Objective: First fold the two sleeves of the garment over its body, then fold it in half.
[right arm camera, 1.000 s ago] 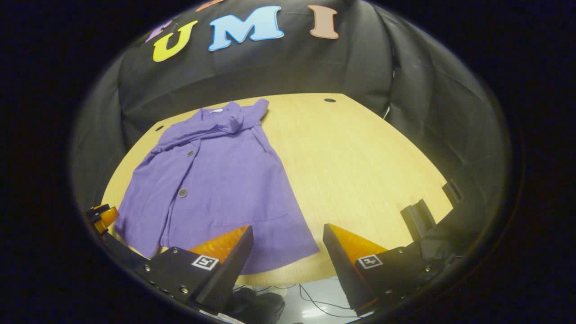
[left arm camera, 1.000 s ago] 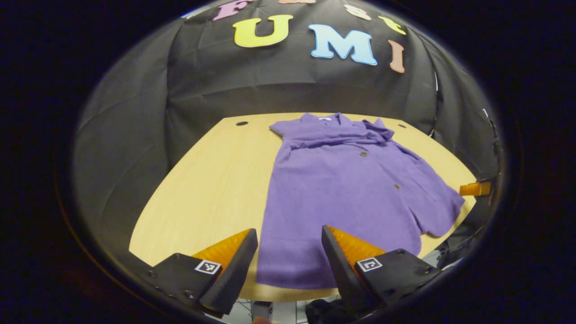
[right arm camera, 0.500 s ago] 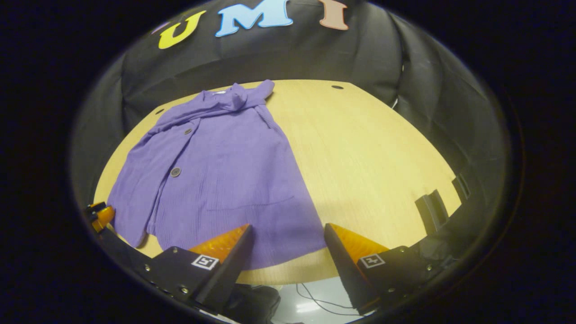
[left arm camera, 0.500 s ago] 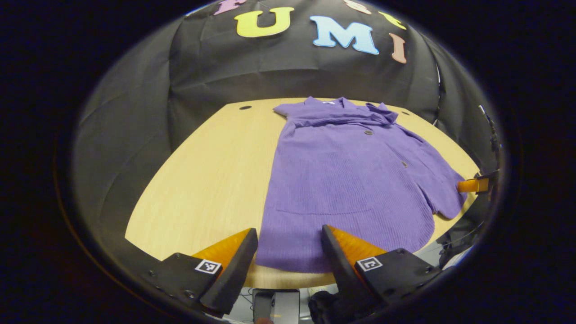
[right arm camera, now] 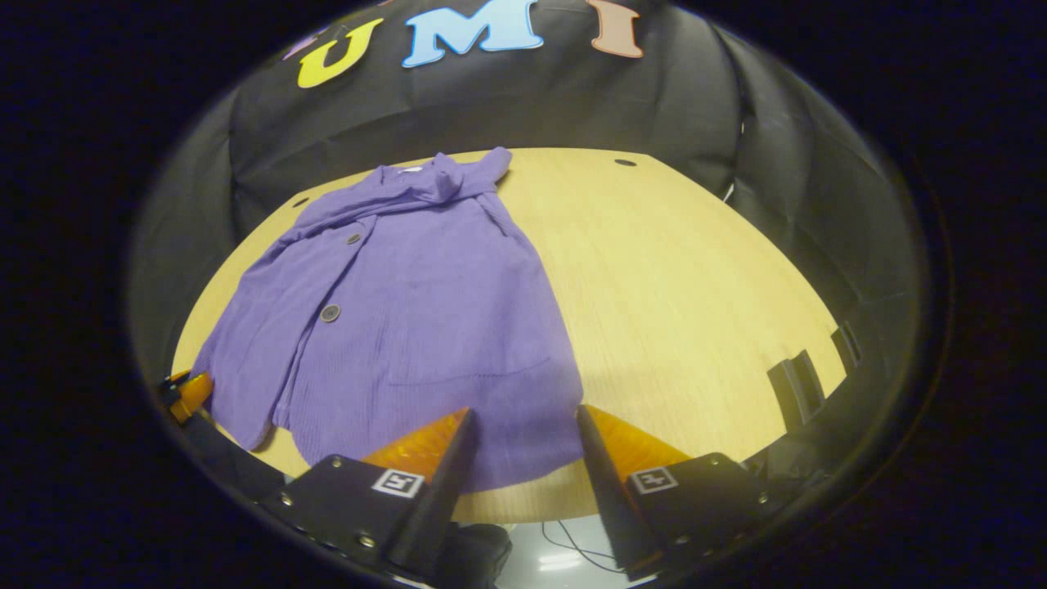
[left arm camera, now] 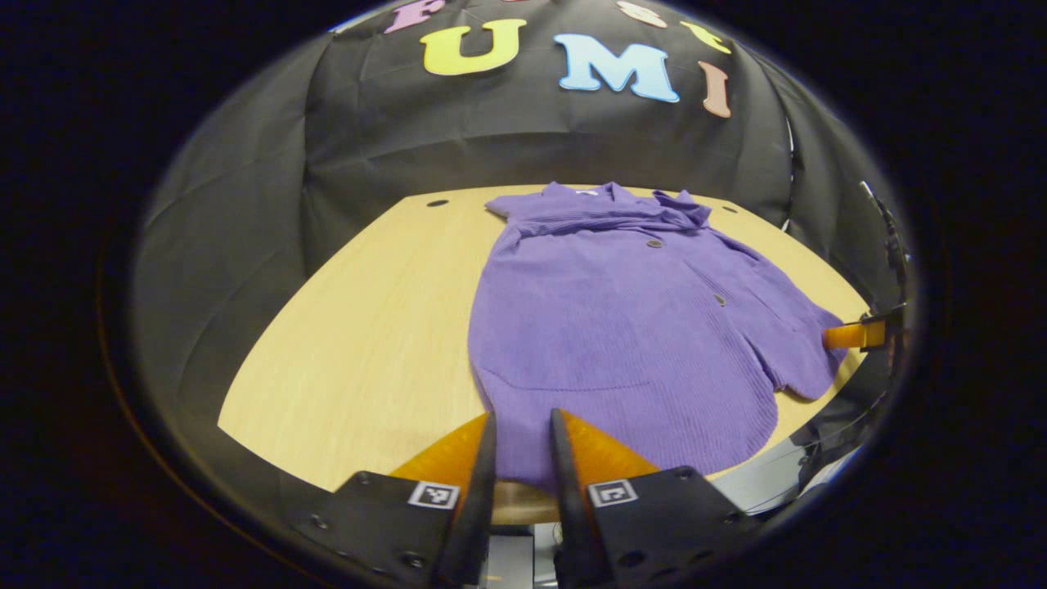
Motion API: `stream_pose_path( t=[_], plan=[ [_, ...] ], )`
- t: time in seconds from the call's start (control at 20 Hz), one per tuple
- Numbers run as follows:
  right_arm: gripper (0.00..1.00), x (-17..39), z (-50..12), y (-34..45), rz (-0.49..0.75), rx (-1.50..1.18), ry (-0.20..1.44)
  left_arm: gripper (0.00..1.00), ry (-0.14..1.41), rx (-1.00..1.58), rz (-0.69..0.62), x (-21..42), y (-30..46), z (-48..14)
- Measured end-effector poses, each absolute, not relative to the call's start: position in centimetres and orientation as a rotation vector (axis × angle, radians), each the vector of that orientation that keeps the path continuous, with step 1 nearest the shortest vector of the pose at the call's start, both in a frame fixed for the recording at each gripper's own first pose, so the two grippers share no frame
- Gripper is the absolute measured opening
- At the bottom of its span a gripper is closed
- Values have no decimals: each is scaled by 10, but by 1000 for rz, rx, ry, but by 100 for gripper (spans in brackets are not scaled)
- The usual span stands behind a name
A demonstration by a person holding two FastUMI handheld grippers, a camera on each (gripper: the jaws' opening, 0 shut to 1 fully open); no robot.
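A purple button-up garment point(left arm camera: 622, 327) lies flat on the wooden table point(left arm camera: 368, 327), collar at the far side. Both short sleeves are folded in over the chest. My left gripper point(left arm camera: 523, 446) is at the near hem, shut on the fabric at the hem's left corner. In the right gripper view the garment point(right arm camera: 409, 303) covers the left half of the table point(right arm camera: 679, 286). My right gripper point(right arm camera: 523, 433) stands open, and its fingers straddle the hem's right corner. Each gripper shows as a small tip in the other's view: the right gripper point(left arm camera: 855, 335) and the left gripper point(right arm camera: 188, 393).
Black clamps point(right arm camera: 797, 388) stick up at the table's right edge. Small round holes point(left arm camera: 438, 202) point(right arm camera: 626, 162) sit near the far corners. Bare wood lies to either side of the garment. The black cloth wall rises close behind the table.
My left gripper's fingers have closed in on the near hem, and the fabric there has bunched slightly. The right gripper's fingers have narrowed a little and moved closer to the hem.
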State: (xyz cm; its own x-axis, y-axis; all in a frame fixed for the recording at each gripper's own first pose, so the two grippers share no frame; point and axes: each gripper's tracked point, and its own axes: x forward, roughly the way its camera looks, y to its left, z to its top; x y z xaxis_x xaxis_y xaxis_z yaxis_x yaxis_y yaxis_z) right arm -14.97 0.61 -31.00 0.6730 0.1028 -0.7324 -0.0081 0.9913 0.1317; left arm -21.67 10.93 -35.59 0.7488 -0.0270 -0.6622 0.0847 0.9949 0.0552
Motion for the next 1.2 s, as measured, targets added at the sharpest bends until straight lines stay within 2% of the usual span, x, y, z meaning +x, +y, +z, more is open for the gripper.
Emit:
stream_pose_path(
  t=[0.05,0.1,0.15,0.2,0.25,0.35,0.55,0.8,1.2],
  plan=[
    [69,-150,-309,13,80,129,828,29,723,98,-50,-216,108,-357],
    [56,-149,-308,16,87,133,820,23,731,116,-55,-217,105,-359],
    [43,-150,-306,21,103,135,818,22,738,120,-44,-217,103,-358],
    [34,-148,-308,26,114,137,814,14,748,122,-31,-217,102,-358],
    [16,-149,-308,27,123,142,818,14,753,118,-20,-215,102,-356],
    [6,-149,-309,29,160,157,829,8,776,97,-8,-216,100,-356],
    [0,-146,-291,25,230,257,837,9,808,-4,11,-214,88,-342],
    [0,-117,-226,12,296,334,697,8,689,-126,33,-181,63,-272],
    [0,-33,-138,14,276,398,531,8,524,-169,-83,-67,32,-191]
  ],
)
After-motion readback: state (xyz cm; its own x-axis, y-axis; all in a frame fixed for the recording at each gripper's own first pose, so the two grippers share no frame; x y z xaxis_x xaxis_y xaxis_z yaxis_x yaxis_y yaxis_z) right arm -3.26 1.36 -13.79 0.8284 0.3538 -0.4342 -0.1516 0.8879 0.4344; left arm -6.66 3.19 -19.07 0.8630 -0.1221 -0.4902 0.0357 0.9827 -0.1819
